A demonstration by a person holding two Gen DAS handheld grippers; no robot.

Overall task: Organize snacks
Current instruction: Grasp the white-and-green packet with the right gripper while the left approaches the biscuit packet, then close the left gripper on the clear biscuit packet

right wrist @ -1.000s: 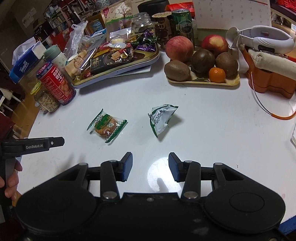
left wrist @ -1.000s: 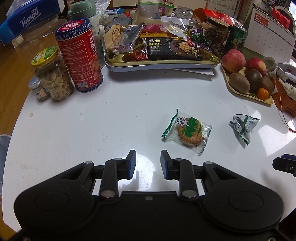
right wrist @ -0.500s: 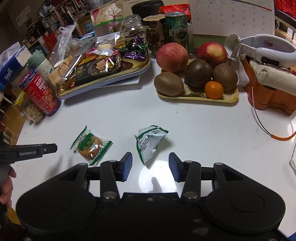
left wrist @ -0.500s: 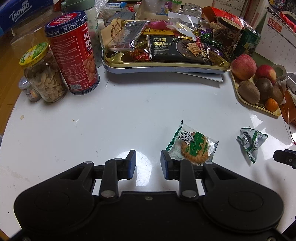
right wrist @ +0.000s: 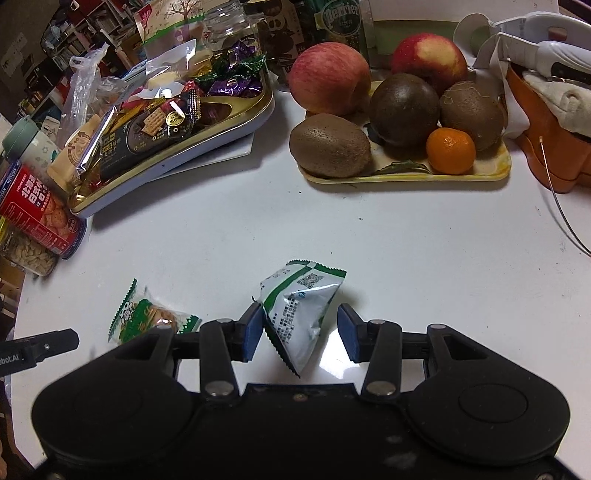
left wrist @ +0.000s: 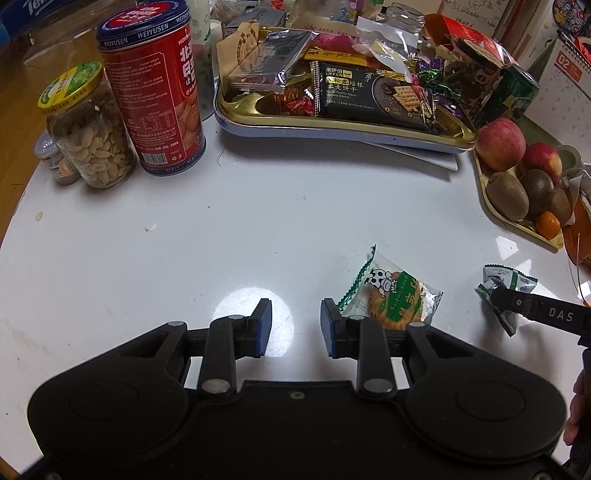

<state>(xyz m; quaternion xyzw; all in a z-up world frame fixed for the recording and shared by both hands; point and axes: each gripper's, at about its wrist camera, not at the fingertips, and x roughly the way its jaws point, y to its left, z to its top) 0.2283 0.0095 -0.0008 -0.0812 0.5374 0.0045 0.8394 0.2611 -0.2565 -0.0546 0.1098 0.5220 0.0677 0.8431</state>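
Observation:
Two loose snacks lie on the white table. A green-and-white cookie packet [left wrist: 391, 297] [right wrist: 147, 317] rests just right of my left gripper [left wrist: 295, 326], which is open over bare table with nothing between its fingers. A silver-and-green pouch [right wrist: 299, 306] [left wrist: 506, 288] sits between the fingers of my right gripper [right wrist: 299, 334]. Its jaws are opening; the left pad is at the pouch's edge, the right pad stands clear of it. A gold snack tray [left wrist: 343, 125] [right wrist: 236, 122] full of wrapped snacks stands at the back.
A red biscuit tin [left wrist: 151, 85] and a peanut jar [left wrist: 88, 125] stand at the back left. A fruit plate [right wrist: 406, 173] with apples, kiwis and an orange sits at the back right, next to an orange object [right wrist: 546, 140]. A green can [right wrist: 341, 26] stands behind.
My right gripper has come forward and down until the pouch lies between its fingers, which have spread a little. My left gripper has shifted, and the cookie packet is now close beside its right finger.

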